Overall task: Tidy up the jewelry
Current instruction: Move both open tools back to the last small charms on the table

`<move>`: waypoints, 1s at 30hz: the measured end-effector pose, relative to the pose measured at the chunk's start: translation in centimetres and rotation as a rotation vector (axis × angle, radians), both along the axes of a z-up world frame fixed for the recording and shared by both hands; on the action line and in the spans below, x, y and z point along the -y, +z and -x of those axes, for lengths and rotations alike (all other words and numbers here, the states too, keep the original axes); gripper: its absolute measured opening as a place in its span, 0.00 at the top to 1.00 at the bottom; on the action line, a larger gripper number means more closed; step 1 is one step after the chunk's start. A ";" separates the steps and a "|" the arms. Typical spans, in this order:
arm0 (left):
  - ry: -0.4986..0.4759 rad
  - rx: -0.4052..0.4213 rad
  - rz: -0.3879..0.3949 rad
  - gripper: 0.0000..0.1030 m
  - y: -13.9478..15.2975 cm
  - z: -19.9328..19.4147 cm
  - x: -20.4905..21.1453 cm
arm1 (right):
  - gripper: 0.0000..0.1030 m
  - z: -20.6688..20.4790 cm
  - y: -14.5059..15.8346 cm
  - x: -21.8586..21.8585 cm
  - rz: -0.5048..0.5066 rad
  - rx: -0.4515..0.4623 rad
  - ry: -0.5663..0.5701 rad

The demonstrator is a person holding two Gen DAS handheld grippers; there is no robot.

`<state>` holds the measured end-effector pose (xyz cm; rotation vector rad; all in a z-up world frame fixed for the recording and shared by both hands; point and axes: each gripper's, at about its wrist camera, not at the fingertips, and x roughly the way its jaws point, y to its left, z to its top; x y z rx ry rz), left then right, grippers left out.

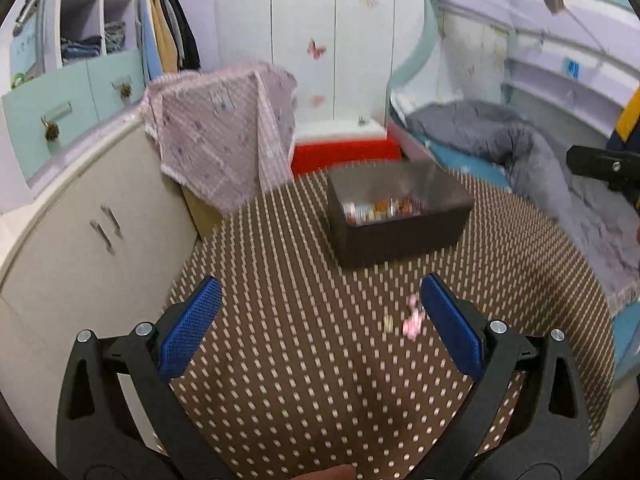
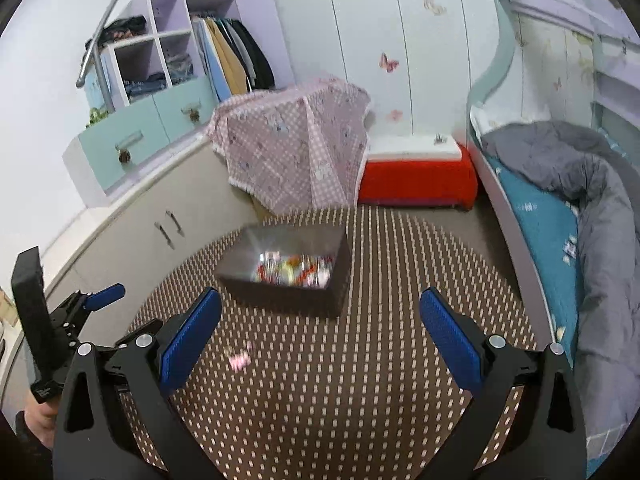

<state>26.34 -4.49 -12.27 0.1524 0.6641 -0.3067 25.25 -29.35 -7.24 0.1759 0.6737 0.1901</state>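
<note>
a: what's on the round table with the brown cloth dotted in pale spots?

b: a dark brown rectangular open box sits toward the far side, with a blurred heap of red, white and orange jewelry pieces on its floor. nearer the camera, a small pink trinket lies loose on the cloth, and a tiny pale gold piece lies just beside it on the left.

a: and the left gripper?

b: its blue-padded fingers are spread wide with nothing between them. the pink trinket lies just inside the right pad; i cannot tell if they touch.

a: the right gripper?

b: released too, blue pads far apart and holding nothing. in its view the box is ahead and a little left, and the pink trinket lies on the cloth just to the right of its left pad. the left gripper shows at that view's left edge, with a hand on its black handle.

a: around the table?

b: a pink checked cloth draped over something behind it, a red and white box-shaped piece by the wall, and a bed with a grey quilt to the right.
</note>
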 end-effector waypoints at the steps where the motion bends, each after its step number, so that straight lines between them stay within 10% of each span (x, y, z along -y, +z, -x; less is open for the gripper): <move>1: 0.002 -0.009 -0.005 0.06 -0.5 0.0 0.1 | 0.07 0.1 -0.8 0.1 -0.008 -0.020 -0.001; 18: -0.059 -0.148 -0.086 0.30 -6.1 -2.2 3.3 | 0.07 1.2 -6.2 0.3 -0.056 -0.143 -0.006; 30: -0.150 -0.207 -0.032 0.92 -6.4 -3.1 4.9 | 0.07 0.5 -7.1 -1.2 -0.036 -0.175 0.026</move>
